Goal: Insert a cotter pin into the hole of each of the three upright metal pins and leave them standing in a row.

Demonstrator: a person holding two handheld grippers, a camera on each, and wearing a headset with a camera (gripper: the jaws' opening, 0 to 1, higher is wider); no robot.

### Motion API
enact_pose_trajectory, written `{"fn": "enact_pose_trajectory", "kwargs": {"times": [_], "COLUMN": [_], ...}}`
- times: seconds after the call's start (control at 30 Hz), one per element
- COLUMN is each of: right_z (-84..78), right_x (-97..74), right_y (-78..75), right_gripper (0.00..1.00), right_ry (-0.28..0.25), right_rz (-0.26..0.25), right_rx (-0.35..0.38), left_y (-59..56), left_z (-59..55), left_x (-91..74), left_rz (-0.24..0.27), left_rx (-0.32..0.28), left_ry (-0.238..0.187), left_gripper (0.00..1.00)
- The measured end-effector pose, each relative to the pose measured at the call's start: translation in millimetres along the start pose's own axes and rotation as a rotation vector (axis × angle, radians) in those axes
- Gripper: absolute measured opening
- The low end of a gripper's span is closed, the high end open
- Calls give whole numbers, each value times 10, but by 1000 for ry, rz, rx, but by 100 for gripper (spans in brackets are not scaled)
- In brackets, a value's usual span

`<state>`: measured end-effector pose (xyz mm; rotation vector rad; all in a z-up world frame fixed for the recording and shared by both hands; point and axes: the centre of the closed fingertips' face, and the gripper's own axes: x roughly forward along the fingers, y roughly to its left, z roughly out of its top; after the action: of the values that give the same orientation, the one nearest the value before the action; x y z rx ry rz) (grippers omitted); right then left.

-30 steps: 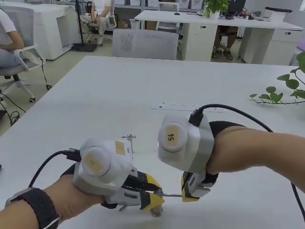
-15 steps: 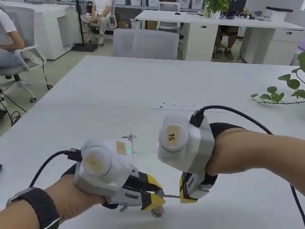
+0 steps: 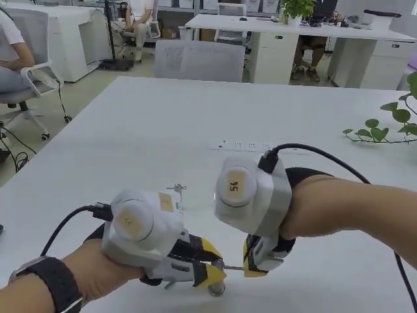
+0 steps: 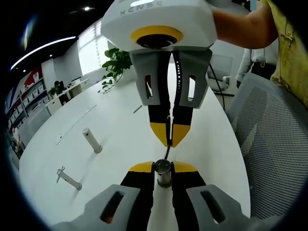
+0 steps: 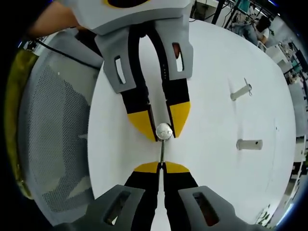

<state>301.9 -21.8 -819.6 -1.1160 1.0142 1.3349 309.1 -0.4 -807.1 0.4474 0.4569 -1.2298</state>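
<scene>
My left gripper point(image 3: 210, 274) has its jaws clamped on an upright metal pin point(image 4: 164, 175) near the front edge of the table point(image 3: 195, 124) (a cottered pin point(image 4: 69, 177) and a bare pin point(image 4: 91, 140) stand farther out). The right gripper point(image 5: 162, 167) pinches a cotter pin point(image 5: 162, 153) in its jaws, tip meeting that pin's top.

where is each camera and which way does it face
Head view: headset, looks ahead, down at table; forearms, left gripper, right gripper show.
Left gripper view: on left gripper, faces right gripper; jaws clamp metal pin.
Right gripper view: opposite, faces left gripper; jaws pinch cotter pin.
Gripper views share the bare pin and finished pin.
</scene>
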Motion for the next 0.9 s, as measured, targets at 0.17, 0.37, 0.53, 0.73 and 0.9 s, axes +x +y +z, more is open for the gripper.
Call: {"fn": "enact_pose_trajectory", "kwargs": {"times": [0.17,0.37,0.53,0.73,0.9], "right_z": [12,60,72,82,93], "right_x": [1,10,15,25,26], "right_y": [-3,-8,-11,-15,-22], "right_gripper": [3,3,3,3,3], "right_ry": [-6,-19,-25,-29,-36], "right_rz": [1,4,5,5,3], "right_rx": [0,-4,-7,-11,-11], "left_y": [2,-5,-6,-9,-7], "left_z": [7,22,24,27,33], "left_x": [2,21,25,33,38], "left_rz": [-1,-5,-6,-8,-10], "left_rx": [-3,-4,-4,-7,-10], "left_ry": [4,4,5,7,8], "left_gripper": [11,11,11,11,11]}}
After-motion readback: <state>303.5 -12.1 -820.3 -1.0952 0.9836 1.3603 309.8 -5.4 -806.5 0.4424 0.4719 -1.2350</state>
